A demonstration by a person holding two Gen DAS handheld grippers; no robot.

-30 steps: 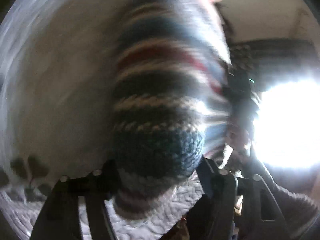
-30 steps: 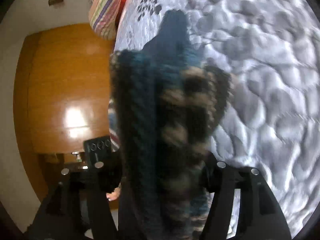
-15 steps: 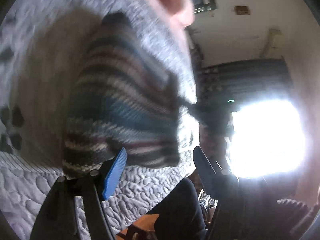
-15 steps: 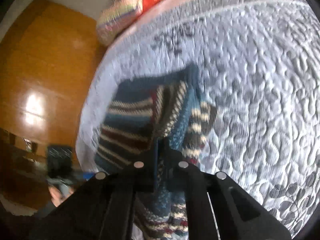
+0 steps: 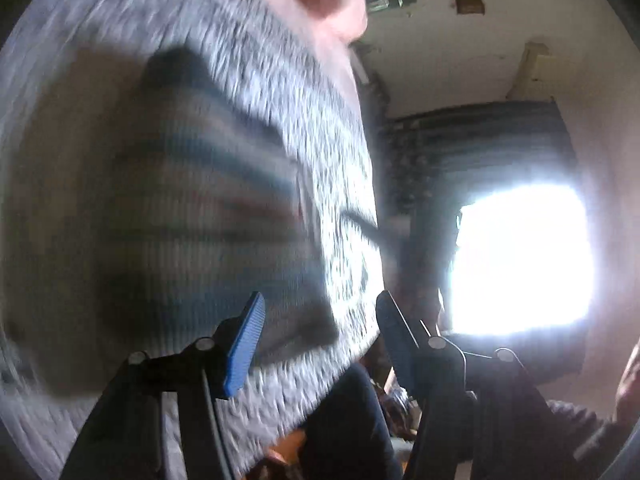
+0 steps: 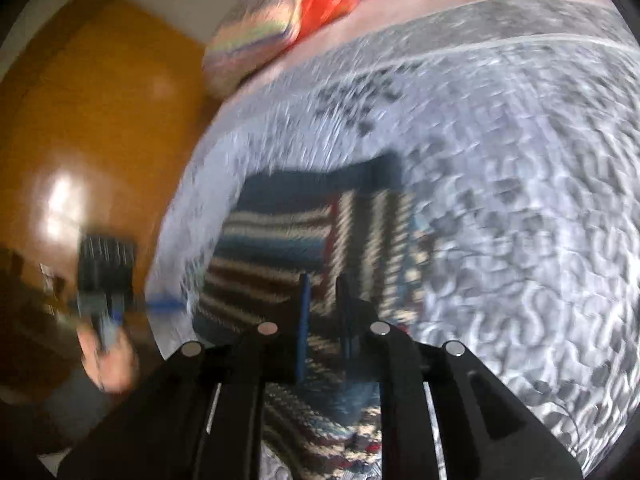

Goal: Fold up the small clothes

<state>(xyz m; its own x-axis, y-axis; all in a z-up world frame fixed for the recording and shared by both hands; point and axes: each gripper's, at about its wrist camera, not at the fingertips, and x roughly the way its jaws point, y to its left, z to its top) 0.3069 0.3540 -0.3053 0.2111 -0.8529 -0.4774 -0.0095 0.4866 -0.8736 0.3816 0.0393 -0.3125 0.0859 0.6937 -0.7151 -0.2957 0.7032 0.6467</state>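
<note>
Striped knit garment point(image 6: 304, 240) lies folded on the quilted bed point(image 6: 520, 200), its near edge running under the right tongs point(image 6: 324, 300), which are nearly closed on that fabric. Left tongs point(image 5: 320, 320) gape wide, empty, the garment ahead and left.

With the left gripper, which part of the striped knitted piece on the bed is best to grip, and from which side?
Probably the dark blue band at the far end of the striped knitted piece. It lies flat on the quilt, so approach low from the bed's edge. The left gripper is open and empty; the right gripper looks nearly closed above the near end.
</note>
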